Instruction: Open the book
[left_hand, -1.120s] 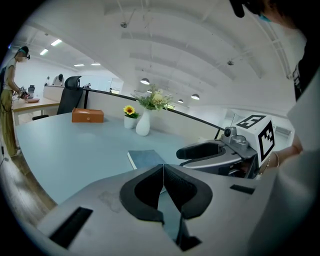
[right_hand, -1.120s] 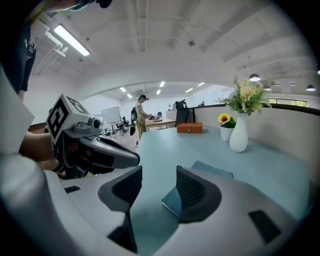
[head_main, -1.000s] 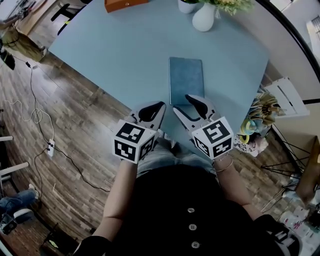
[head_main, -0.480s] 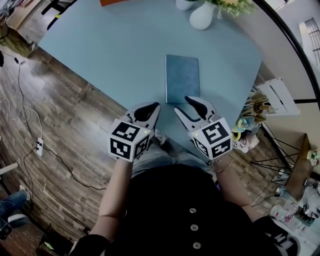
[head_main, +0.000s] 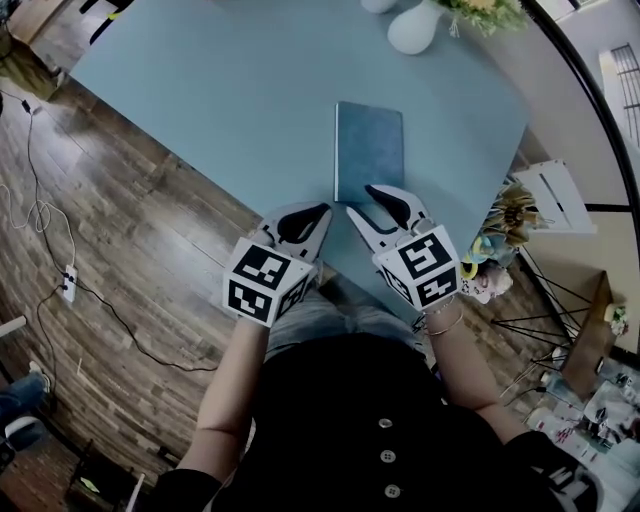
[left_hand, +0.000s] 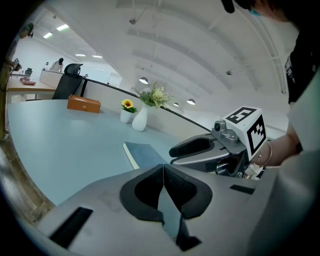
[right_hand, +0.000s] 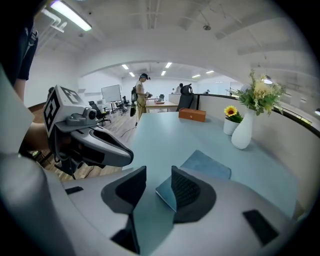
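Observation:
A closed blue-grey book (head_main: 369, 152) lies flat on the light blue table (head_main: 220, 100), its near edge close to the table's front edge. My right gripper (head_main: 360, 201) is open at that near edge. In the right gripper view the book's near corner (right_hand: 165, 192) shows in the gap between the jaws (right_hand: 157, 182), without contact that I can see. My left gripper (head_main: 318, 212) hovers just left of the book's near end, shut and empty. Its pads meet in the left gripper view (left_hand: 163, 167), with the book (left_hand: 145, 154) ahead and the right gripper (left_hand: 197, 148) beside it.
A white vase (head_main: 413, 30) with flowers stands at the table's far side, beside a small pot (left_hand: 127, 114) with a yellow flower and an orange box (left_hand: 84, 104). The table's front edge (head_main: 215, 185) drops to wooden floor with cables. A white rack (head_main: 560, 195) stands to the right.
The head view has shifted a little. Both grippers stay by the book's near edge with the same jaw states. The book has not moved.

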